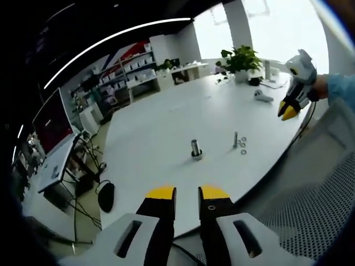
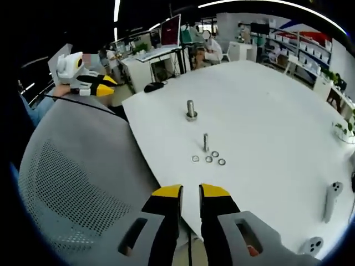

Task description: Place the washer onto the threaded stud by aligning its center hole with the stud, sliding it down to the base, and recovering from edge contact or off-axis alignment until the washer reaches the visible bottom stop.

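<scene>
No writing is showing readably. Both the left gripper point(image 1: 186, 194) and right gripper point(image 2: 191, 192) are hovering empty, jaws slightly apart, above the table point(image 2: 266, 105); 4 washers point(image 2: 208, 159) are lying beside the stud point(image 2: 205, 142).

Open-plan office, large white table point(image 1: 166, 127), monitor point(image 1: 52, 119), stocked shelves point(image 1: 130, 66), potted plant point(image 1: 241, 58)

A large white worktop point(image 2: 266, 100) with a rounded edge carries a short thick stud point(image 2: 191, 110) standing upright on a round base and, nearer, a thinner threaded stud point(image 2: 205, 142), also upright. Four washers point(image 2: 209, 159) lie flat in a loose row just beside the thinner stud. Farther off sit two white controllers point(image 2: 330, 200) and a potted plant point(image 1: 241, 60).
</scene>
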### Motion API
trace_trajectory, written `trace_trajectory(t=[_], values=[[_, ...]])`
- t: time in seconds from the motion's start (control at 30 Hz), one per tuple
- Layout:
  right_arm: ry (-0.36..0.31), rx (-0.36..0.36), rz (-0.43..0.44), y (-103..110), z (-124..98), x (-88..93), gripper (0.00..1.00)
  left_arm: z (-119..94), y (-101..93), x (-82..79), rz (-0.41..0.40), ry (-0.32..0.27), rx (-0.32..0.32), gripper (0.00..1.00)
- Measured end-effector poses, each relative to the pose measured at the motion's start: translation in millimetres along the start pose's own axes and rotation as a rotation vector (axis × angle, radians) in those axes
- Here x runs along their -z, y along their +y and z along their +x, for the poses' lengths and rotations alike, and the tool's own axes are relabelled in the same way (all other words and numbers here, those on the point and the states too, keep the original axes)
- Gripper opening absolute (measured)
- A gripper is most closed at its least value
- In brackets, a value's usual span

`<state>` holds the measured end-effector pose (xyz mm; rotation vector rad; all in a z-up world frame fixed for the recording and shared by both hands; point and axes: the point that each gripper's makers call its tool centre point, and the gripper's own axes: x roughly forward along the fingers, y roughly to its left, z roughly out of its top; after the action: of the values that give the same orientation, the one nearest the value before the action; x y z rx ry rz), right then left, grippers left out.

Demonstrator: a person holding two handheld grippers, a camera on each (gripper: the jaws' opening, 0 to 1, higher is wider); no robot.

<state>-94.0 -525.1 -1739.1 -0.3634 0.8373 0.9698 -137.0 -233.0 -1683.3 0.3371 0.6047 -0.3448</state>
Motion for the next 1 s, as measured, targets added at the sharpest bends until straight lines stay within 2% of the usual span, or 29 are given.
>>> trace_trajectory(t=[0.1,0.2,0.27,0.53,0.67,0.77,0.9,1.0], values=[[0.002,-0.026,0.014,0.0,4.9,0.4,0.14,-0.3,0.8,-0.8,0.000,-0.005,-0.001,0.13],[0.068,-0.034,0.001,-8.5,12.4,9.2,0.16,0.5,2.5,0.3,-0.003,0.002,-0.006,0.12],[0.083,-0.041,0.000,-13.9,17.1,9.9,0.16,1.1,1.4,2.5,0.002,0.015,-0.002,0.12],[0.163,-0.082,-0.022,-19.1,28.0,18.0,0.18,1.0,1.2,2.9,0.013,0.018,0.000,0.12],[0.225,-0.109,-0.049,-18.0,39.2,27.3,0.18,1.5,0.8,4.1,0.015,0.025,0.002,0.12],[0.218,-0.088,-0.097,-21.3,47.1,24.3,0.18,0.4,0.1,2.7,0.022,0.016,0.001,0.11],[0.239,-0.091,-0.105,-25.5,54.2,25.0,0.18,0.1,1.4,0.8,0.020,0.006,-0.005,0.10],[0.280,-0.105,-0.130,-28.2,59.7,30.3,0.18,0.8,1.1,2.3,0.021,0.015,-0.002,0.10]])
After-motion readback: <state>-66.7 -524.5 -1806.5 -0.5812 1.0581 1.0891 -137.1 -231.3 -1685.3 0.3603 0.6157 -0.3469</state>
